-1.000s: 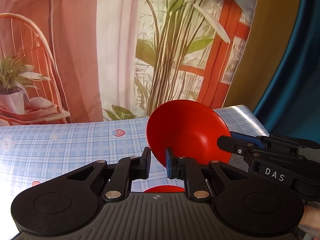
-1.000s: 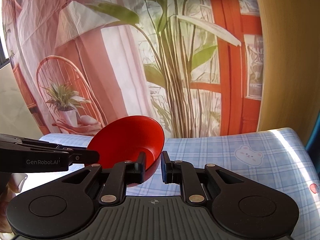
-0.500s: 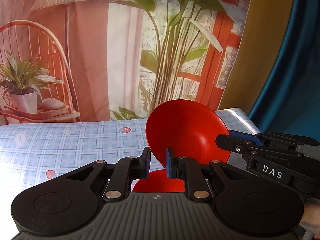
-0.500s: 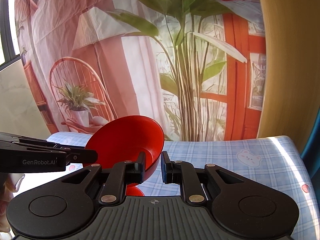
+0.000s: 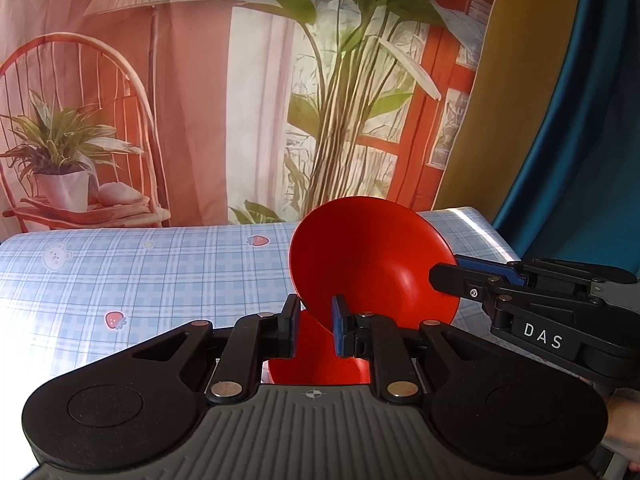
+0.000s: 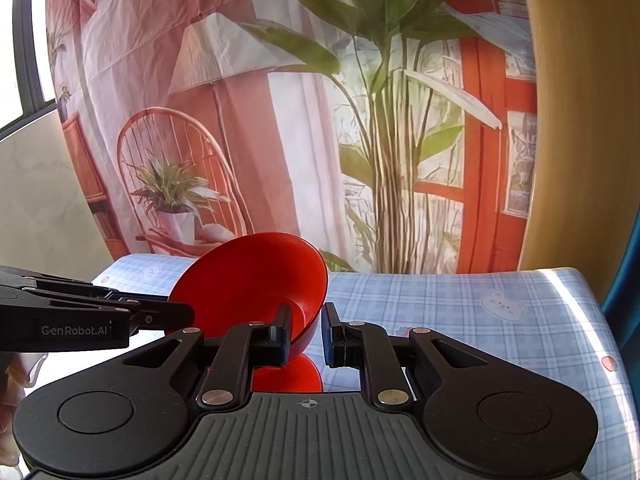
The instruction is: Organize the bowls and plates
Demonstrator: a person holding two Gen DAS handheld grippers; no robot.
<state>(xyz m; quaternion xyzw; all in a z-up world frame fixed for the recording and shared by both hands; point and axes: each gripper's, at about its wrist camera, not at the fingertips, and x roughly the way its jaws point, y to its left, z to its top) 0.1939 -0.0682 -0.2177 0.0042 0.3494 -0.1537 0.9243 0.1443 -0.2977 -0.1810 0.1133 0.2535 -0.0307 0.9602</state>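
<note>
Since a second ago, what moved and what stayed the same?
Both grippers carried the red bowl sideways over the checked tablecloth, so more of the second red dish beneath now shows. Unchanged: the left gripper and right gripper stay clamped on opposite sides of the tilted bowl's rim.

In the left wrist view, white letters "DAS" stand on the right gripper [image 5: 444,276] at the lower right. In the right wrist view, "GenRobot.AI" stands on the left gripper [image 6: 180,314] at the left edge.

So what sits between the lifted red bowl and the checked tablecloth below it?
A second red dish lies on the tablecloth directly beneath the held red bowl, partly hidden by the tool; both wrist views show it.
</note>
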